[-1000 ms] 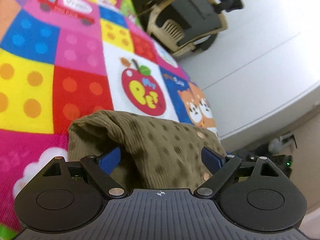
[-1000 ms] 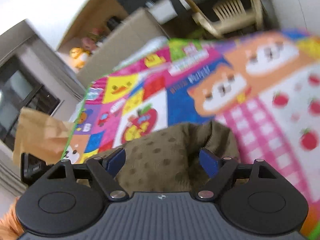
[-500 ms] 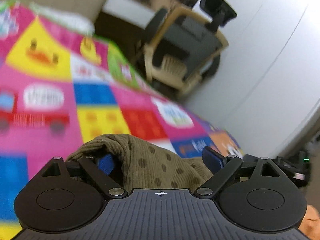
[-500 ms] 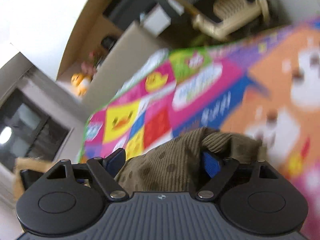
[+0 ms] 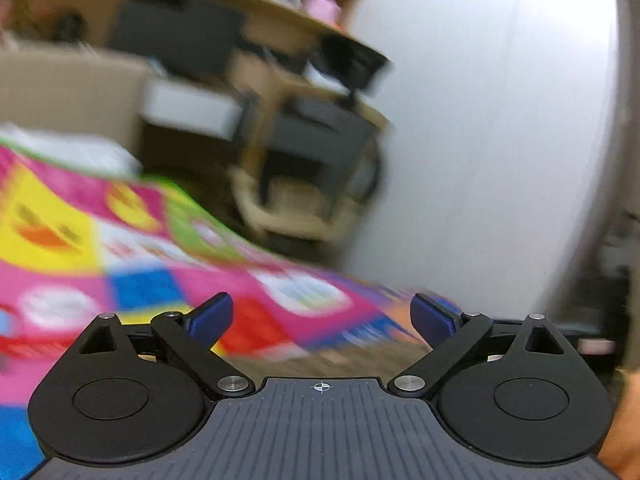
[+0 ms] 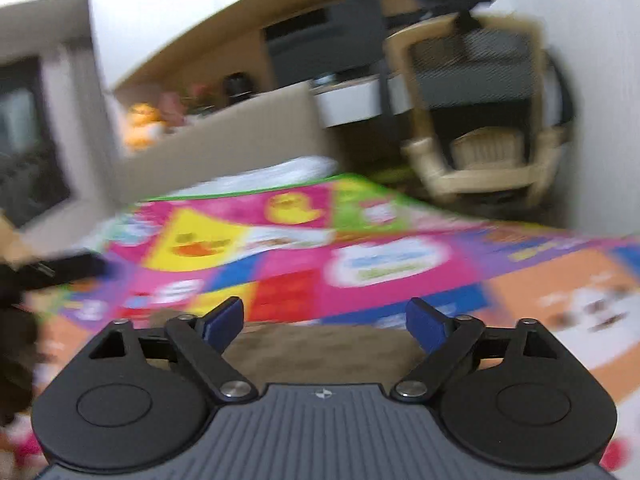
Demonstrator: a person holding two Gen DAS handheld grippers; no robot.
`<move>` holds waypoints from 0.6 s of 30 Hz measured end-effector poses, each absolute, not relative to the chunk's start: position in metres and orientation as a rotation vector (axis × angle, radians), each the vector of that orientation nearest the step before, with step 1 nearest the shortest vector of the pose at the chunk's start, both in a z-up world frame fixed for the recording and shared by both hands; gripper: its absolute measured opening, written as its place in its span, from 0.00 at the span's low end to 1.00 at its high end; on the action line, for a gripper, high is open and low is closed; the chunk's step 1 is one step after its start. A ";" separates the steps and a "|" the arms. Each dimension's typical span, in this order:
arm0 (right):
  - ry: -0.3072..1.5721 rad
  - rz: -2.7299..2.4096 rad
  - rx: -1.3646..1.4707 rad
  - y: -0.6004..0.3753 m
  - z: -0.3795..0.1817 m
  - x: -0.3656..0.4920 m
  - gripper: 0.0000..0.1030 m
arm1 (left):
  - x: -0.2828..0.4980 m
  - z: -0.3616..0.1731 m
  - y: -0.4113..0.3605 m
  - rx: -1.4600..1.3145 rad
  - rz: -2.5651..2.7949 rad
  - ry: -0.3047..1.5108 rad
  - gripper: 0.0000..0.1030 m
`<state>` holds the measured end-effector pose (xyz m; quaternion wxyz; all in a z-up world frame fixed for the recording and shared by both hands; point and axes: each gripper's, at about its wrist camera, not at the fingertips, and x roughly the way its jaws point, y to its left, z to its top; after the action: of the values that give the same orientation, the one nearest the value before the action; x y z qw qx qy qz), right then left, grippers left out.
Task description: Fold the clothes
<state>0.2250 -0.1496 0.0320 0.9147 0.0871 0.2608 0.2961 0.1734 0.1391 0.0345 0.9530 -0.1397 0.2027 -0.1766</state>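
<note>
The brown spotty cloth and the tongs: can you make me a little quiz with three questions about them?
1. True or false: the left tongs are clamped shut on the brown cloth.
2. What lies under the brown cloth? A) a colourful play mat B) a wooden table C) a white bedsheet
3. Fill in: in the right wrist view, the brown cloth sits low between the blue fingertips of the right tongs, which are ____.

Key: 1 false; 2 A; 3 open
</note>
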 end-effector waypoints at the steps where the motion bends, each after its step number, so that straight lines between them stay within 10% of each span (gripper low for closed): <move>1: 0.558 0.622 0.175 -0.142 0.026 0.228 0.88 | 0.181 0.024 0.134 -0.282 -0.372 0.464 0.95; 6: 0.722 0.597 0.107 -0.122 -0.019 0.239 0.88 | 0.209 -0.043 0.143 -0.298 -0.226 0.746 0.95; 18: 0.636 0.355 -0.230 -0.110 -0.005 0.237 0.93 | 0.200 -0.050 0.141 -0.251 -0.257 0.697 0.96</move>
<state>0.2367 -0.1104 -0.0055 0.9280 -0.1123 0.3103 0.1731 0.2003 0.1413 -0.0498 0.9242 -0.1225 0.3394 -0.1253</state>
